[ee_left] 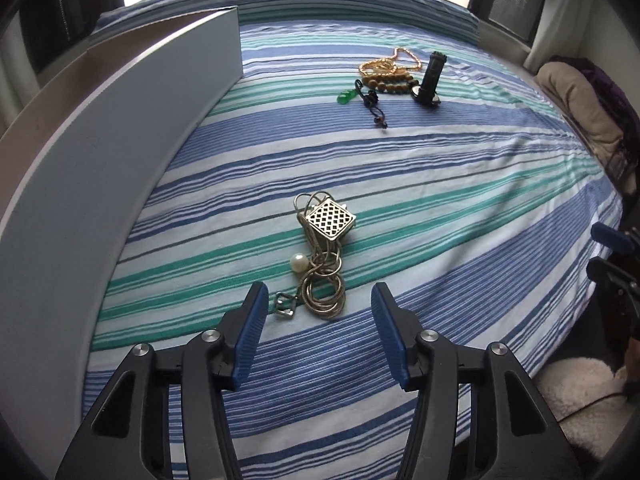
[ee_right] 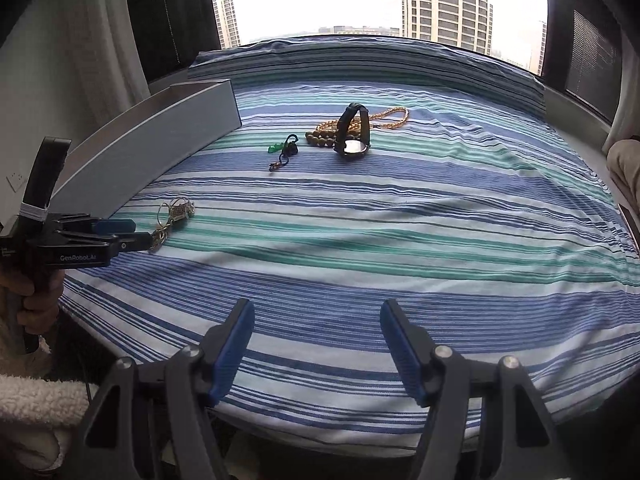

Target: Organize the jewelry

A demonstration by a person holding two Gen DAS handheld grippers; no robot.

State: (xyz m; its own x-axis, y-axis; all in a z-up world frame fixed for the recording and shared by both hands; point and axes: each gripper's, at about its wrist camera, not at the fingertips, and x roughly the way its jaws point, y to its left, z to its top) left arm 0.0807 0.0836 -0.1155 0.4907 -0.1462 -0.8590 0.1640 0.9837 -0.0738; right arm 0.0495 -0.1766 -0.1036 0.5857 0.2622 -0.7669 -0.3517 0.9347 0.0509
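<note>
The left gripper [ee_left: 316, 312], fingers apart, straddles the chain necklace [ee_left: 324, 248] on the bed [ee_left: 440, 208]; it should close on the bunched coils. The right gripper [ee_right: 318, 334] hovers, fingers apart.

Both tools black w/ ribbed blue pads [ee_left: 252, 336], silver screws at pivots. Left tool [ee_right: 132, 232] marked "GenRobot.AI" in white — white band round its upright black mount. Bare hand [ee_right: 38, 298] on grip; fluffy white sleeve [ee_right: 36, 408].

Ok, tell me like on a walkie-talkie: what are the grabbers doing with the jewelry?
Left gripper open, lined up on silver chain necklace. Right gripper open, empty, over striped sheet. Watch and bead bracelet untouched. Nothing in the way.
</note>
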